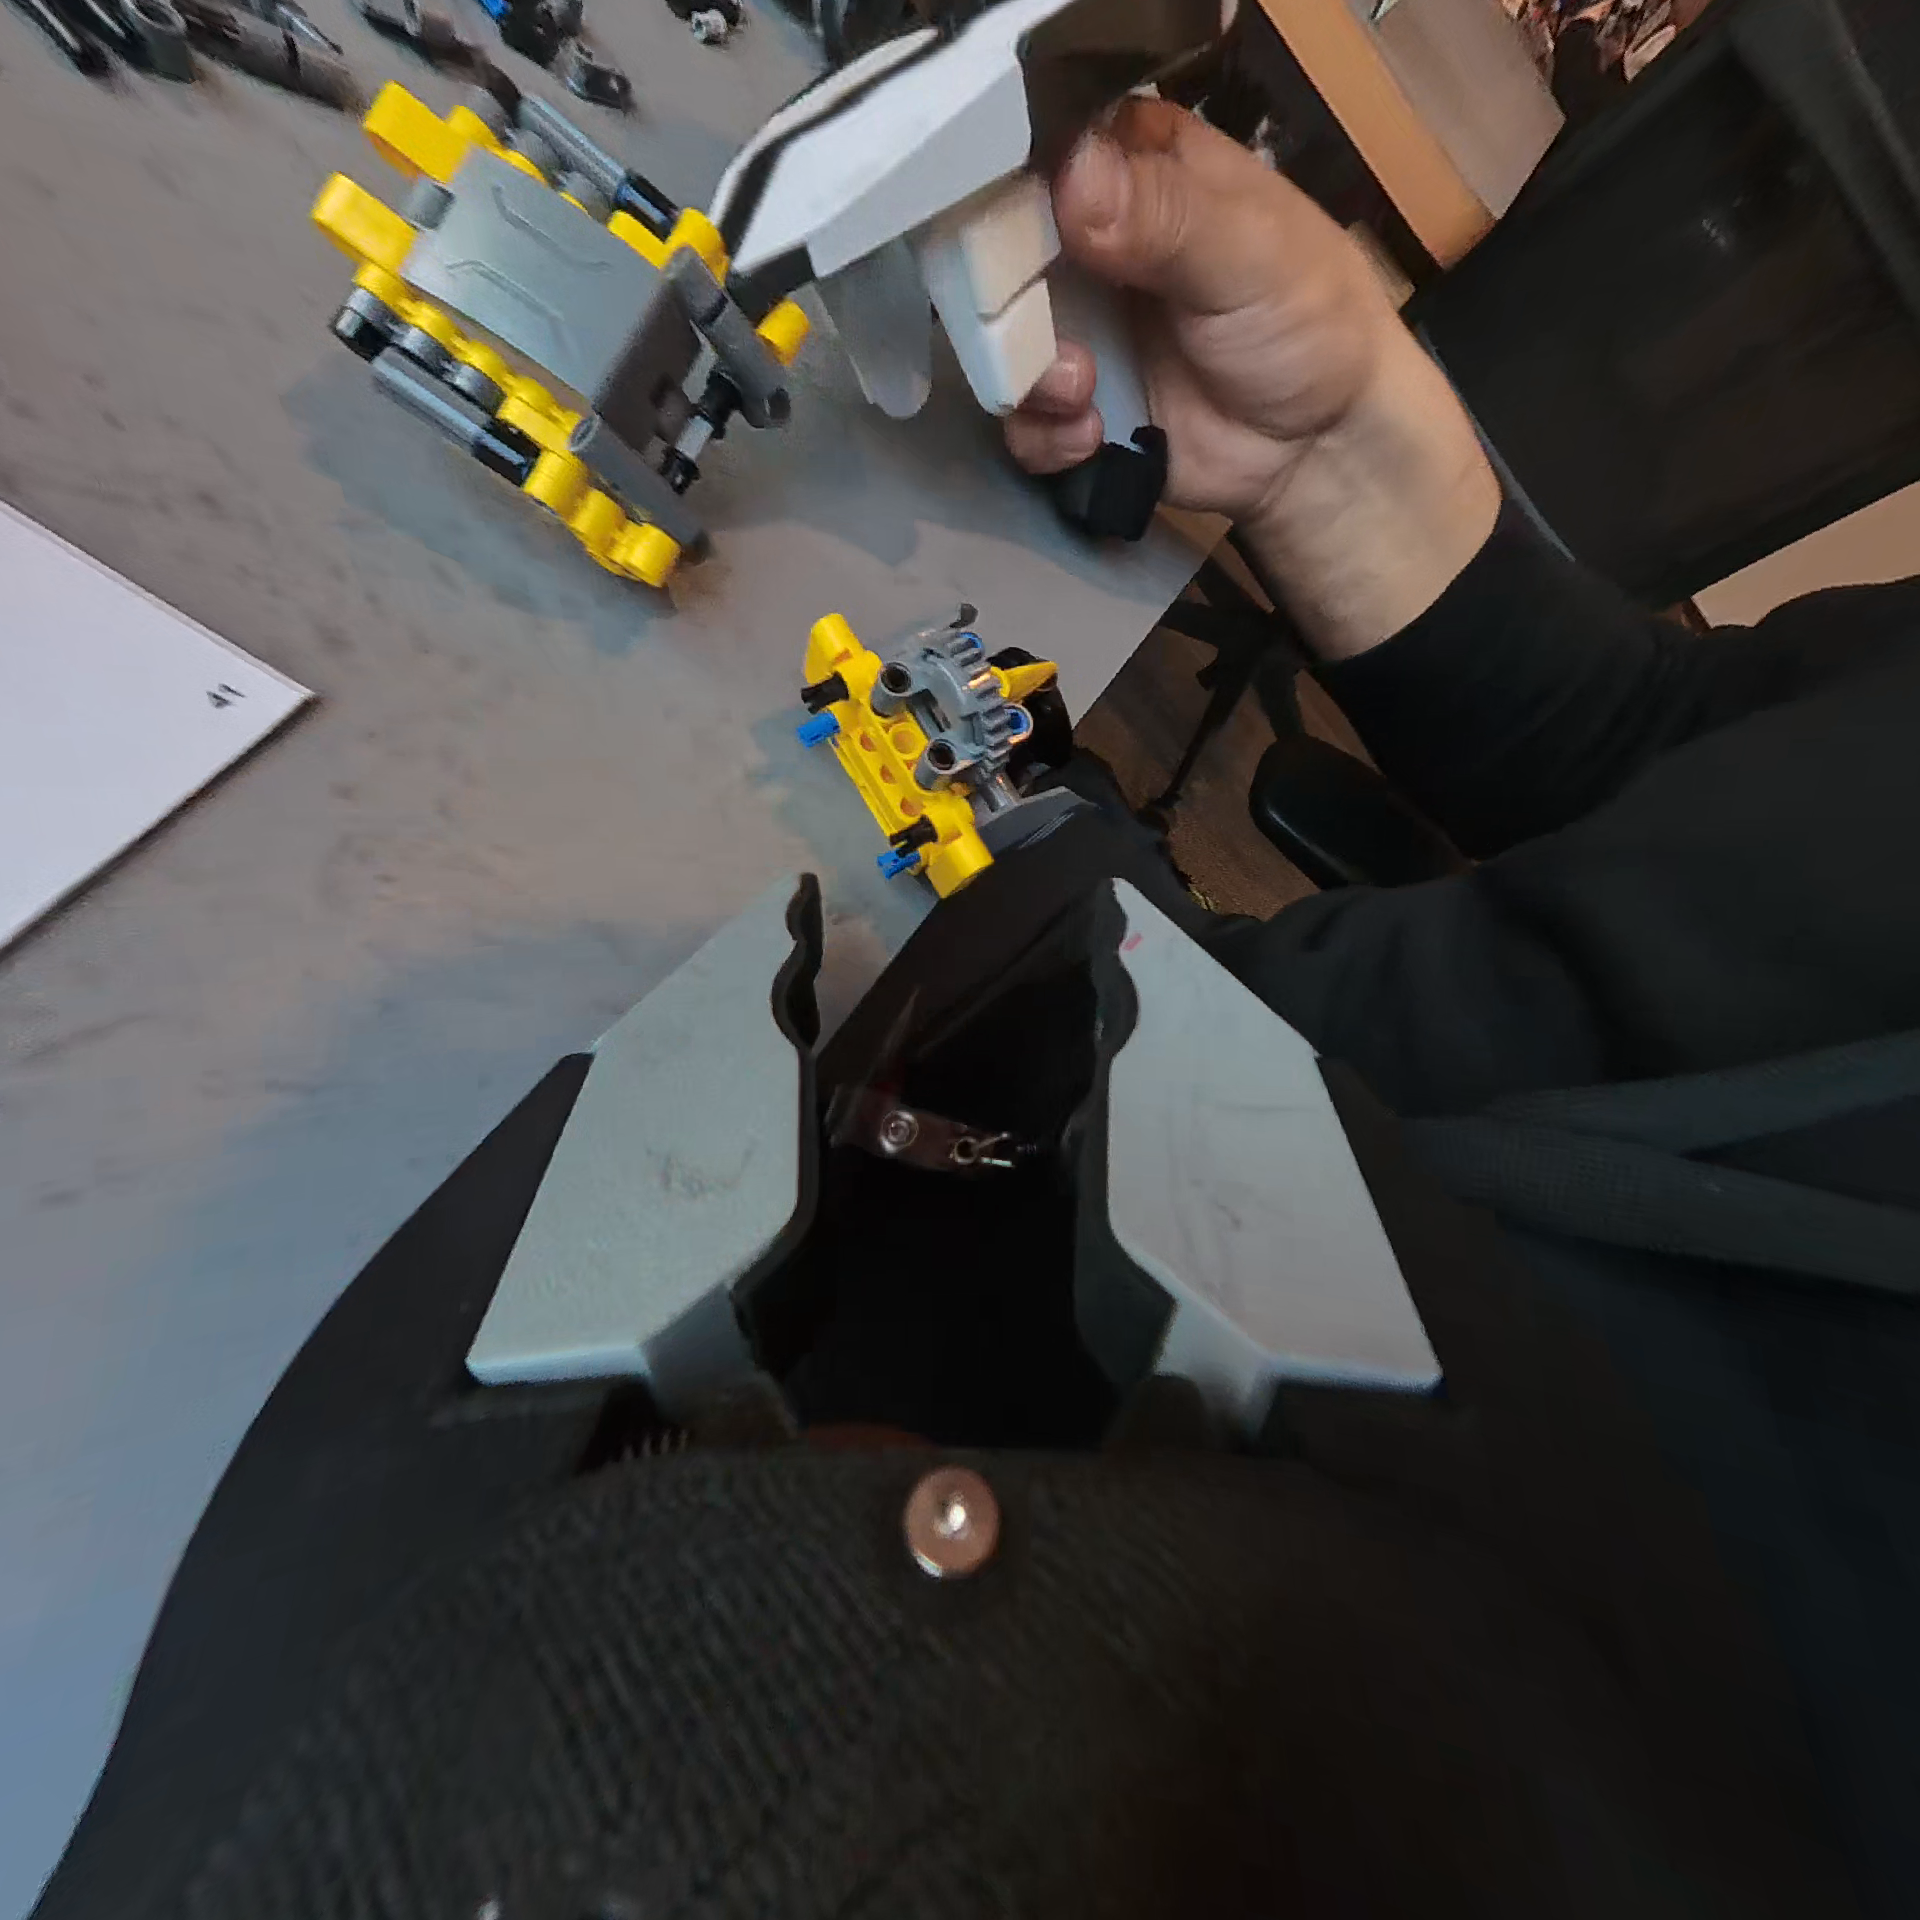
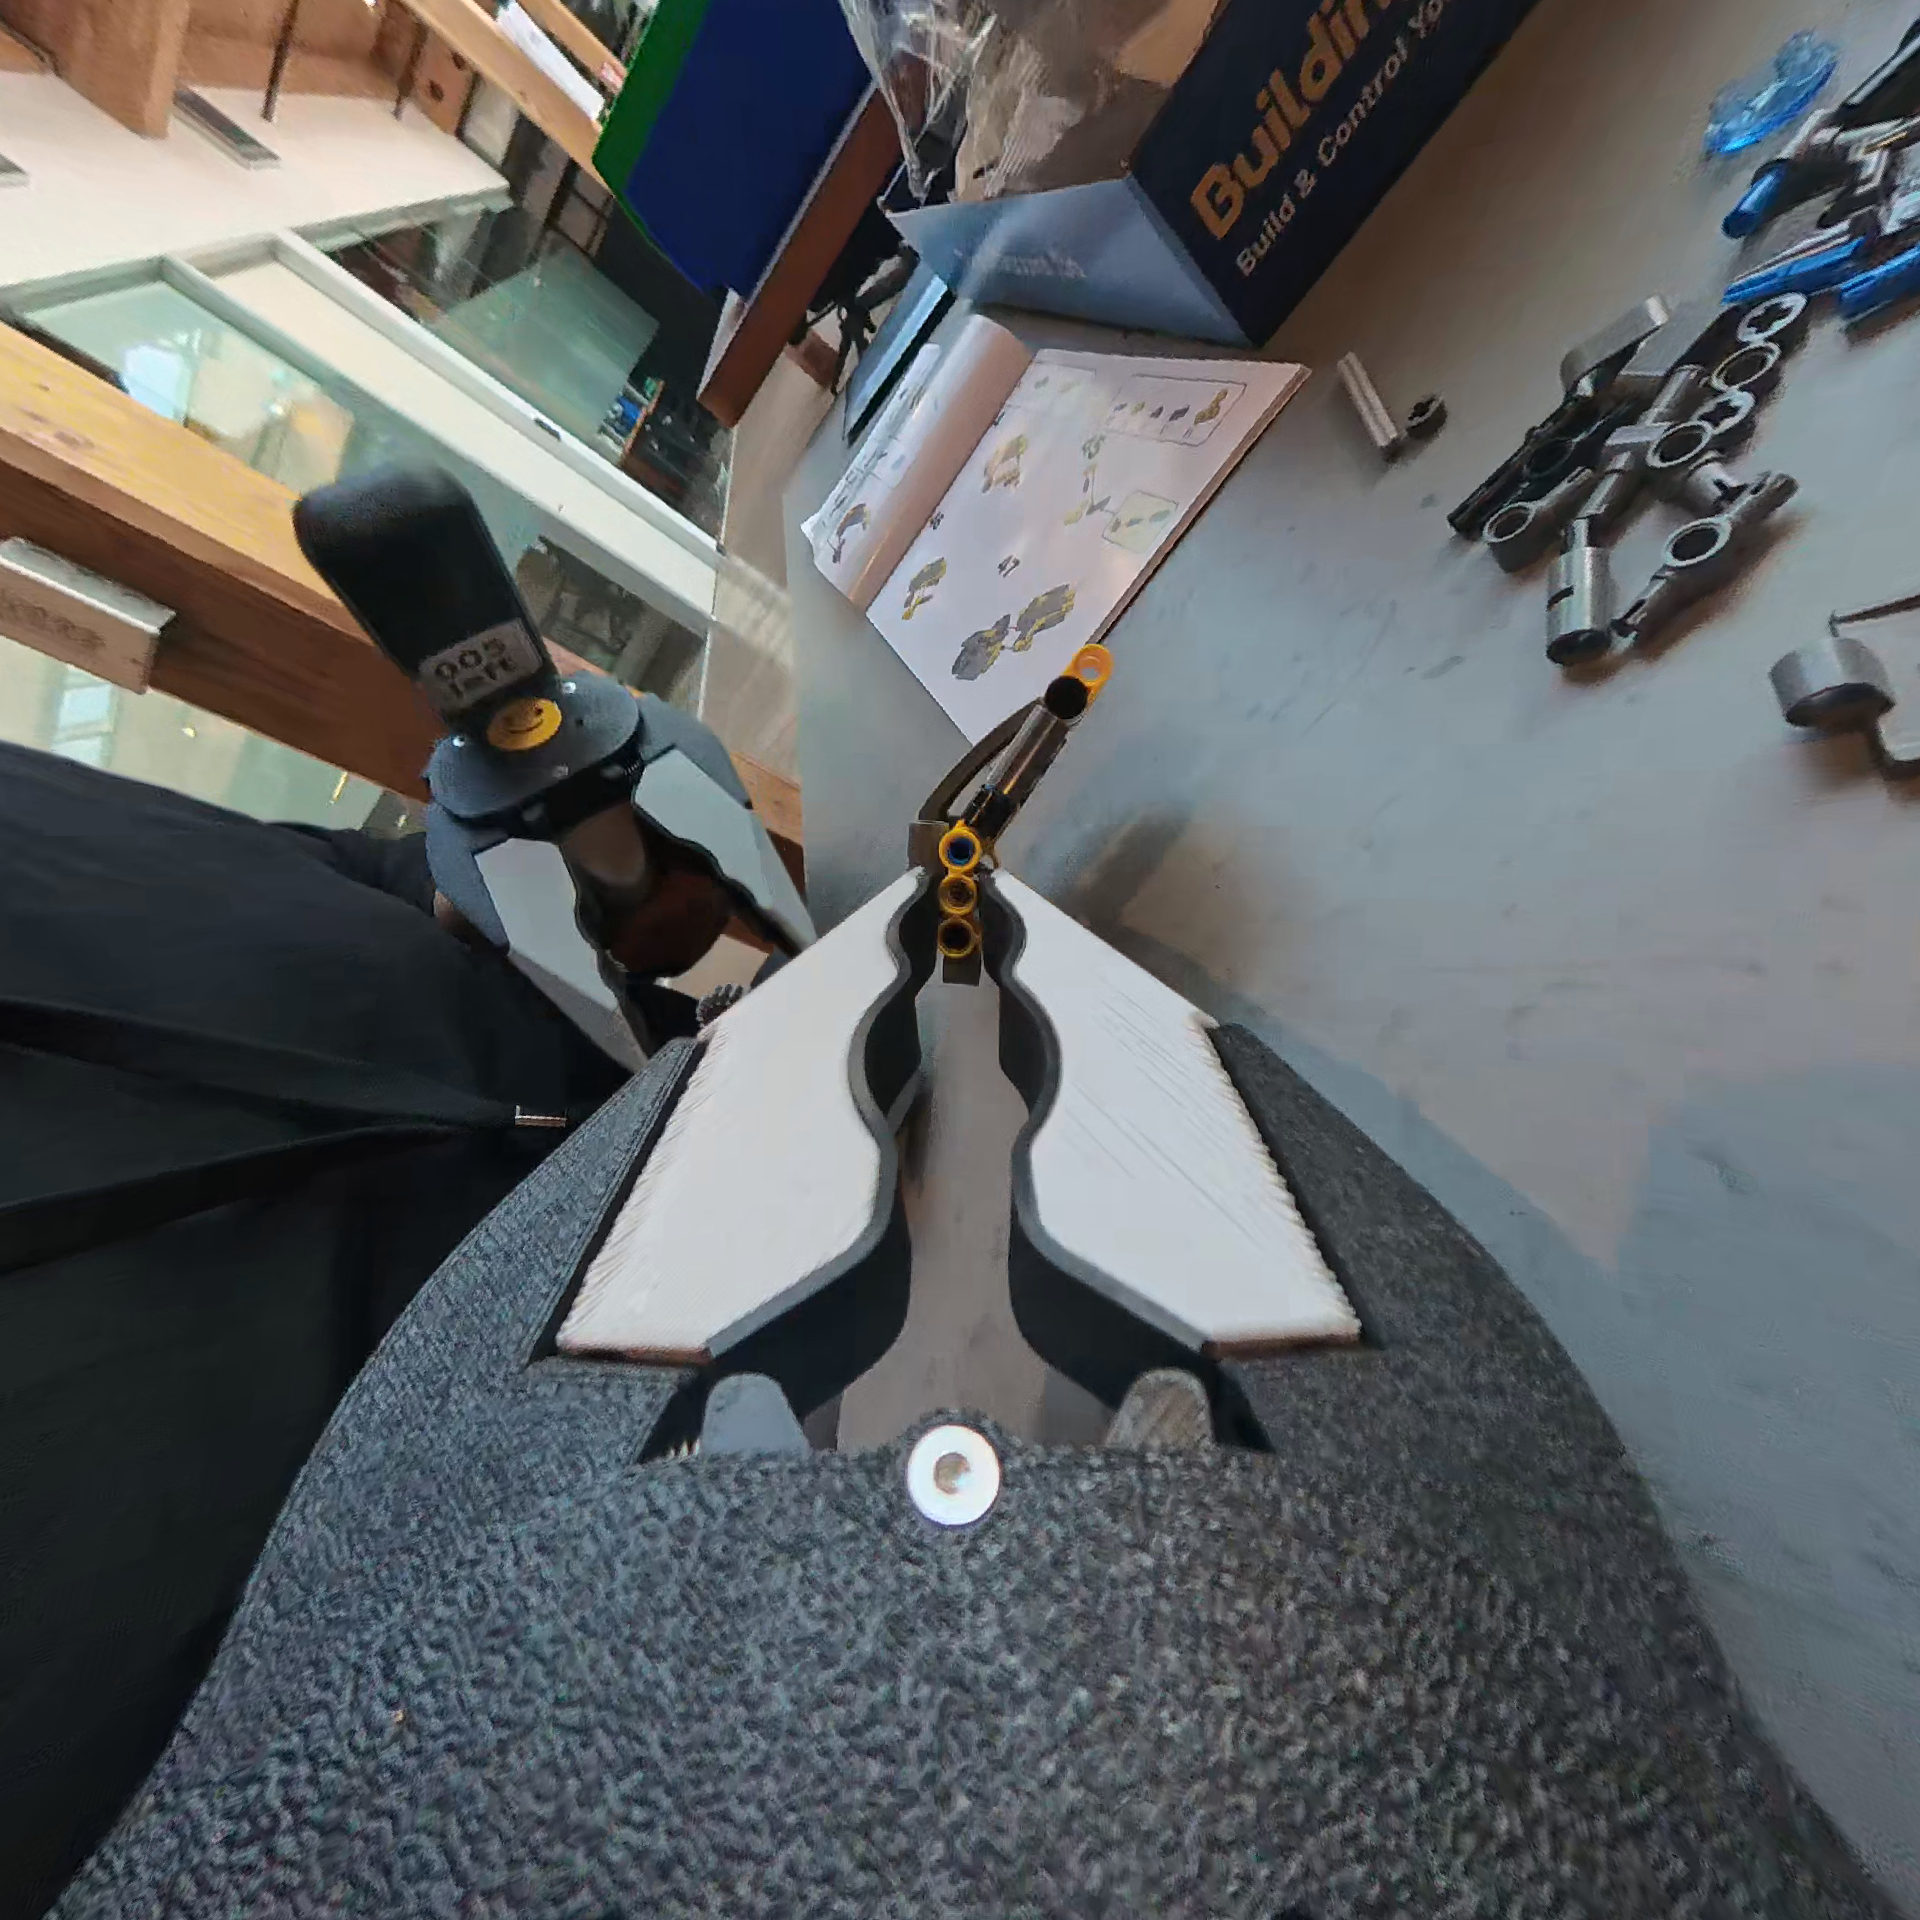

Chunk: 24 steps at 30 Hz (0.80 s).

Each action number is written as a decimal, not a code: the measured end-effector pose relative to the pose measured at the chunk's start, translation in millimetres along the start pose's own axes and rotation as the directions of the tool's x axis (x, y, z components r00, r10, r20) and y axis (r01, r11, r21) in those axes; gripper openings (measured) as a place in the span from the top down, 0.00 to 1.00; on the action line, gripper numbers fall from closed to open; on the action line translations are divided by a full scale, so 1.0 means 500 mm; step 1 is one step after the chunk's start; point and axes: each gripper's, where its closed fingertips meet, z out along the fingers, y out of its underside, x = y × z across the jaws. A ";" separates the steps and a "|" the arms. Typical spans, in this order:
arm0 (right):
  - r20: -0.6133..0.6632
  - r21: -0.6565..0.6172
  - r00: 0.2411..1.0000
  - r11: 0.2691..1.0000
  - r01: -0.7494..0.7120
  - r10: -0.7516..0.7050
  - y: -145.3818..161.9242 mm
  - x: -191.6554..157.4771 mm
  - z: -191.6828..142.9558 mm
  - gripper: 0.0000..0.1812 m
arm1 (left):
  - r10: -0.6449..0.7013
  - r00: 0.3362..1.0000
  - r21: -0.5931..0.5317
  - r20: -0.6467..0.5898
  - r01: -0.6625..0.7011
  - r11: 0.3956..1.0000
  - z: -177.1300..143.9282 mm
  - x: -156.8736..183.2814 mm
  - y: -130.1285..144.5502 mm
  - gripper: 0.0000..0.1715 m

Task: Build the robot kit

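My right gripper (image 2: 958, 883) is shut on the end of a yellow holed beam (image 2: 957, 914). The beam belongs to a large yellow and grey brick assembly (image 1: 520, 312) lying on the grey table (image 1: 416, 831). In the left wrist view the right gripper (image 1: 740, 249) meets that assembly's near corner, with a hand on its handle. My left gripper (image 1: 961, 894) is open and straddles the table's edge. A small yellow assembly with a grey gear ring (image 1: 914, 748) sits just ahead of the tips. The left gripper also shows in the right wrist view (image 2: 707, 977).
An open instruction booklet (image 2: 1049, 520) lies ahead of the right gripper, and a white sheet (image 1: 104, 707) shows at the left. A dark blue box (image 2: 1299, 156) stands behind. Loose grey and black parts (image 2: 1642, 468) and blue parts (image 2: 1808, 239) lie to the right. The table edge (image 1: 1143, 644) is close. My hands' fingertips stand some 11 cm from each other.
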 end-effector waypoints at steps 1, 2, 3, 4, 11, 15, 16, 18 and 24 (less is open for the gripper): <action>-0.003 -0.009 1.000 1.000 -0.002 0.002 0.002 0.001 0.002 0.97 | -0.002 1.000 0.001 0.003 0.002 1.000 0.010 0.003 0.004 0.73; -0.015 -0.017 1.000 1.000 0.005 -0.005 0.004 0.002 0.004 0.96 | 0.003 1.000 -0.001 0.000 -0.003 1.000 0.019 0.007 0.007 0.78; -0.023 -0.019 1.000 1.000 0.018 -0.018 0.005 0.001 0.006 0.96 | 0.012 1.000 -0.008 -0.004 -0.012 1.000 0.028 0.009 0.011 0.83; -0.029 -0.025 0.999 0.999 0.029 -0.030 0.006 0.000 0.008 0.96 | 0.023 1.000 -0.018 -0.003 -0.023 1.000 0.036 0.010 0.013 0.87; -0.032 -0.003 0.999 1.000 0.000 0.000 0.018 -0.010 0.011 0.97 | 0.111 0.993 -0.012 0.036 -0.110 0.994 0.046 -0.018 -0.028 1.00; -0.117 0.059 0.992 0.997 0.043 -0.035 0.002 0.005 -0.015 0.97 | 0.139 0.986 0.017 0.087 -0.141 0.990 0.040 -0.062 -0.070 0.97; -0.119 0.070 0.992 0.997 0.041 -0.032 0.001 0.006 -0.021 0.96 | 0.143 0.987 0.024 0.069 -0.145 0.989 0.038 -0.059 -0.077 0.91; -0.103 0.082 0.995 0.996 0.020 -0.012 0.003 0.004 -0.029 0.97 | 0.156 0.987 -0.013 0.044 -0.155 0.988 0.040 -0.057 -0.072 0.83; -0.008 0.129 1.000 0.992 0.008 -0.007 0.000 -0.023 -0.039 0.97 | 0.164 0.984 -0.105 -0.072 -0.171 0.980 0.068 -0.032 -0.047 0.86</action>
